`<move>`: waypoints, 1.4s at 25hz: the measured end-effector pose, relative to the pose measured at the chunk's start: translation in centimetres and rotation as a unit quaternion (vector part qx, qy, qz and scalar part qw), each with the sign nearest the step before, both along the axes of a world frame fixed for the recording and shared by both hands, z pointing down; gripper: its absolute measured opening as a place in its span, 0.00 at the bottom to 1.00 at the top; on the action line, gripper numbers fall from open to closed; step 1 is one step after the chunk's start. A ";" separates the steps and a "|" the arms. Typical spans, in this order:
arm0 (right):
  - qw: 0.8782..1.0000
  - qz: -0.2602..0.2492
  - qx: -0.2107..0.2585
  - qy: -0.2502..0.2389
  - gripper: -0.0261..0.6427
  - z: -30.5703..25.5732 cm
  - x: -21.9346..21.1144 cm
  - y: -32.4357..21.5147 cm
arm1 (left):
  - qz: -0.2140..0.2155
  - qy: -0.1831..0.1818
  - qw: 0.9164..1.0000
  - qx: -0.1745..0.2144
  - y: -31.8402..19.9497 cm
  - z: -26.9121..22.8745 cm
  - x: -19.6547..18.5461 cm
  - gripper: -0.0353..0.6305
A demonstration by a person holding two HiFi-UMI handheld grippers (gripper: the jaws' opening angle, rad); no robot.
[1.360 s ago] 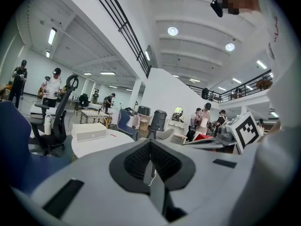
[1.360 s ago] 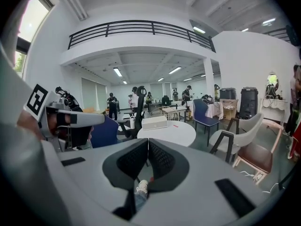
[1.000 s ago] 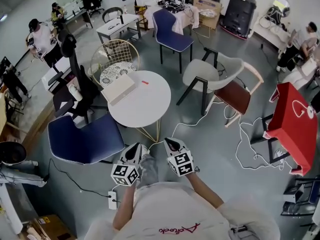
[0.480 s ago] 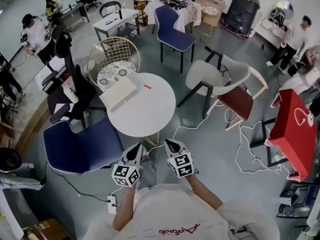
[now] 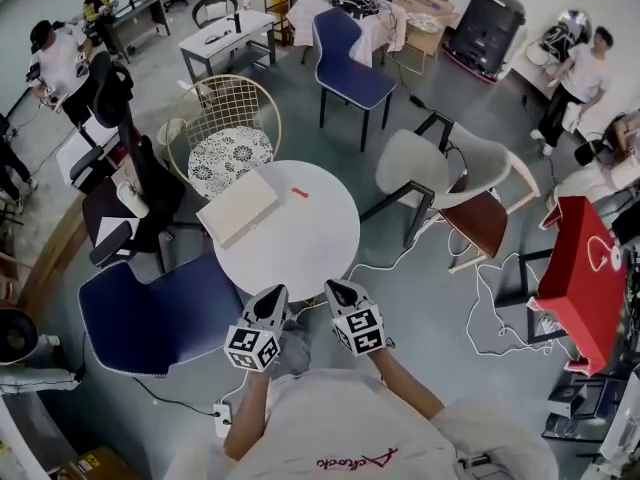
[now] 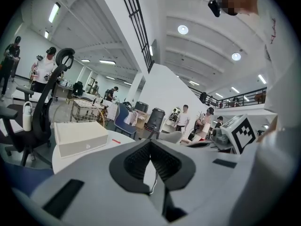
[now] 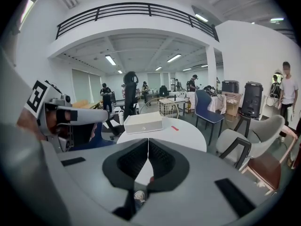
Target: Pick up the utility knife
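Head view: left gripper (image 5: 273, 296) and right gripper (image 5: 339, 290) side by side, aimed at the round table (image 5: 320, 258) from just off its near edge, both clenched empty. Right gripper view adds the white box's (image 7: 143, 122) front face, unseen from above; the red utility knife (image 5: 300, 192) lies just right of it, toward the far edge.

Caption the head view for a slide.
Shut left tongs and right tongs hover before round table holding white box and red utility knife.

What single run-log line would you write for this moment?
left gripper: shut, empty | right gripper: shut, empty | red knife: on table, untouched
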State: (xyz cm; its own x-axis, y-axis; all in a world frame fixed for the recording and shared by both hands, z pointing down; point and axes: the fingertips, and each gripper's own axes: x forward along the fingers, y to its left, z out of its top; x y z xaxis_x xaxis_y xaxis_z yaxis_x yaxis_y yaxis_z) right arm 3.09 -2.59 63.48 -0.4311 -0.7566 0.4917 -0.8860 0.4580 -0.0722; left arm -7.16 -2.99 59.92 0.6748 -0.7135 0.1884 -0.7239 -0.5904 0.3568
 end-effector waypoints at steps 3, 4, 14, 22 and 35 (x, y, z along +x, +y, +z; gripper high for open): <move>1.000 0.003 0.001 0.001 0.06 -1.1 -0.9 -3.6 | 0.004 0.002 1.000 0.002 -3.4 -1.0 -0.8 0.07; 1.000 0.004 0.002 0.002 0.06 -1.4 -1.2 -4.8 | 0.004 0.002 1.000 0.002 -4.5 -1.2 -1.2 0.07; 1.000 0.010 0.007 0.008 0.06 -4.1 -4.6 -14.7 | 0.014 0.001 1.000 0.010 -14.1 -3.7 -4.8 0.07; 0.999 0.025 0.006 0.023 0.06 -4.0 -5.5 -19.0 | 0.038 0.007 0.999 0.012 -18.7 -3.5 -5.3 0.07; 0.999 0.033 -0.005 0.007 0.06 -3.3 -4.6 -20.9 | 0.040 -0.003 0.999 -0.001 -20.6 -3.1 -4.7 0.07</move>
State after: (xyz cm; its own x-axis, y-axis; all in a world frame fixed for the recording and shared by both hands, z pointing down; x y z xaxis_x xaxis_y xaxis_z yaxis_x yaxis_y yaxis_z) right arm -1.48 -23.50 60.15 -0.3733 -0.7779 0.5054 -0.9152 0.3980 -0.0634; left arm -11.84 -23.61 56.81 0.7278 -0.6574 0.1952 -0.6774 -0.6449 0.3539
